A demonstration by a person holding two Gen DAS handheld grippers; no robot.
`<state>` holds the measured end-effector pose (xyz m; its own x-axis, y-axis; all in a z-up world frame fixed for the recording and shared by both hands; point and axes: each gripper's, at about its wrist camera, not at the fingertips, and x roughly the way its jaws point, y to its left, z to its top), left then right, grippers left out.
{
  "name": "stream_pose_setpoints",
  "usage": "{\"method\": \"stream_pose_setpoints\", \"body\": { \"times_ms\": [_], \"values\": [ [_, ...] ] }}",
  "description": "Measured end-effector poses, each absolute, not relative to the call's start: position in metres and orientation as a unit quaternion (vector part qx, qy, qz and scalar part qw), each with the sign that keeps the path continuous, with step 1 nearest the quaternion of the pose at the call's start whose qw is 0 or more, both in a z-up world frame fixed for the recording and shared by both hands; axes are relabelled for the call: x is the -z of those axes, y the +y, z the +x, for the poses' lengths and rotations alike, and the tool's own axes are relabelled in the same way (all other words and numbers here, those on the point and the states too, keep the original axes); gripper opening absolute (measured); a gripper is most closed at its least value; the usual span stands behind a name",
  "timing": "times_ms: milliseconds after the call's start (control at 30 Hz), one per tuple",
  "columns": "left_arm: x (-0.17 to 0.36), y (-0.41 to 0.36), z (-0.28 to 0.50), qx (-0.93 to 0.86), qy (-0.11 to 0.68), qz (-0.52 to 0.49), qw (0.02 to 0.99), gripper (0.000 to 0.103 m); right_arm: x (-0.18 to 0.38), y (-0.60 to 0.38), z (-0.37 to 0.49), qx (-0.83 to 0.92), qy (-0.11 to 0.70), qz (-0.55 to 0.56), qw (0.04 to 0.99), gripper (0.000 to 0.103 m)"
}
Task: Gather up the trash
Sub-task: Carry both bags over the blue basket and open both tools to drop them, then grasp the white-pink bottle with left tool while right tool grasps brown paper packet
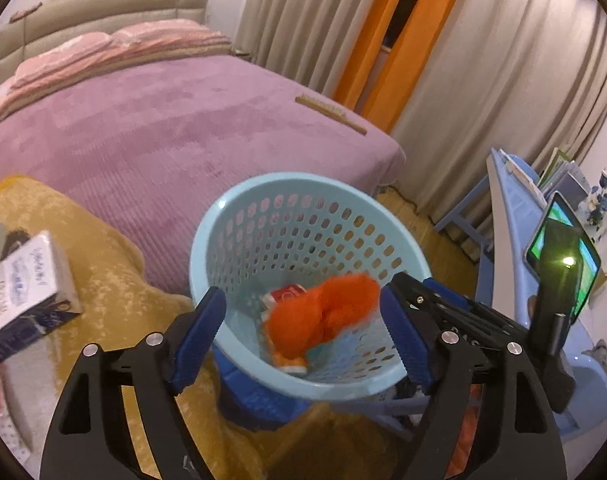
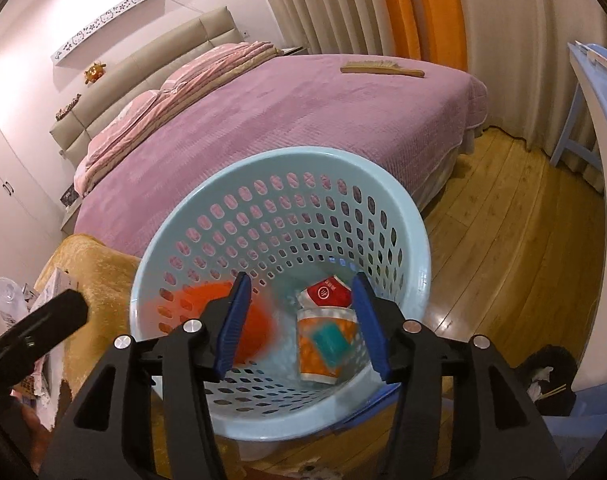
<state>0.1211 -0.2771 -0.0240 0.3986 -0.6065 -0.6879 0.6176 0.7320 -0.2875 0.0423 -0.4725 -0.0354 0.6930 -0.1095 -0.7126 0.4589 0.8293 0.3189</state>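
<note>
A light blue perforated basket stands in front of both grippers; it also shows in the right wrist view. A blurred orange piece of trash is in the air inside it, between my open left gripper's fingers; it also shows in the right wrist view. On the basket floor lie a red and white packet and an orange packet with a teal patch. My right gripper is open and empty above the basket.
A bed with a purple cover lies behind the basket, with a wooden brush on it. A yellow blanket with a book is at the left. A blue table and phone are at the right.
</note>
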Motion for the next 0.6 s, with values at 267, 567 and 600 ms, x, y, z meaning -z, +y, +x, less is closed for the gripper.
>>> {"method": "stream_pose_setpoints", "body": {
  "times_ms": [267,567,600],
  "values": [
    [-0.013,-0.244,0.089,0.365,0.364,-0.010,0.857,0.078,-0.001,-0.435,0.029,0.129,0.334,0.217,0.908,0.049],
    [-0.057,-0.151,0.050,0.316,0.313,-0.049,0.895,0.078,-0.059,-0.348,0.017,0.046,0.286,0.169,0.942,0.049],
    [-0.059,-0.136,0.047,0.303,0.309,-0.055,0.900,0.078,-0.063,-0.334,0.017,0.032,0.284,0.163,0.944,0.049]
  ]
}}
